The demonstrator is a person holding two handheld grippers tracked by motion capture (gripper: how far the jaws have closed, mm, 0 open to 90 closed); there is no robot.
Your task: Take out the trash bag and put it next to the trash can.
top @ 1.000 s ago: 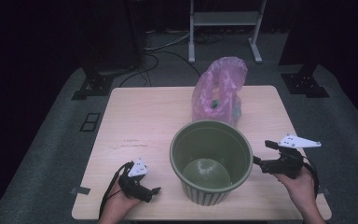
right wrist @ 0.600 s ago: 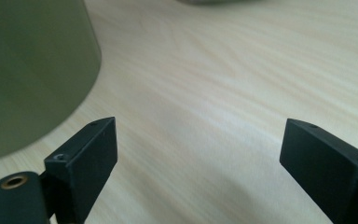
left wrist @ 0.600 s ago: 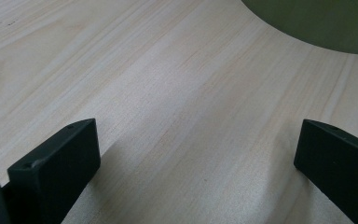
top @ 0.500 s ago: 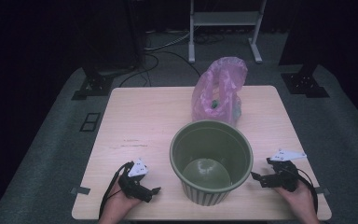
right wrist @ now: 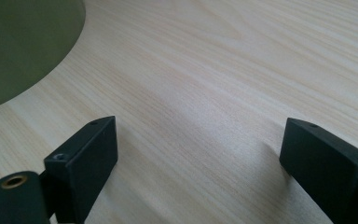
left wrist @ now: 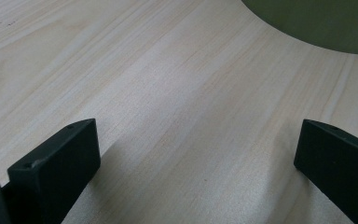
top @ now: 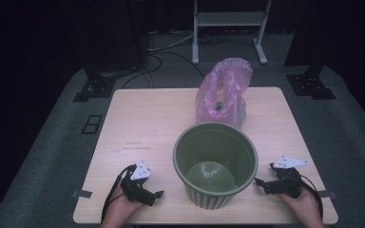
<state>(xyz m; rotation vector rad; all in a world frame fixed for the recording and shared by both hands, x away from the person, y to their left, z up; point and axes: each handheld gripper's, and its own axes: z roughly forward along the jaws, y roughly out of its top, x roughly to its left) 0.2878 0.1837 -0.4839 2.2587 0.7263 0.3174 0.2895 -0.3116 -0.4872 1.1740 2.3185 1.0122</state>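
A green plastic bin [top: 216, 164] stands empty near the front middle of the wooden table [top: 152, 118]. Behind it sits a crumpled pink plastic bag [top: 222, 92] with something dark inside. My left gripper [top: 158, 194] rests low on the table left of the bin, jaws apart with bare wood between them [left wrist: 198, 154]. My right gripper [top: 259, 183] lies low on the table right of the bin, its jaws wide with nothing between them [right wrist: 200, 154]. The bin's green wall [left wrist: 317, 23] edges the top right of the left gripper view and the top left [right wrist: 23, 46] of the right gripper view.
The table's front edge [top: 204, 222] runs just under both hands. Tape tabs [top: 81, 194] mark the front corners. Beyond the table are dark stand bases [top: 92, 88], cables [top: 171, 45] and a white frame [top: 228, 21] on the grey floor.
My right gripper has sunk from beside the bin's rim down to the tabletop. The left gripper, the bin and the bag have stayed where they were.
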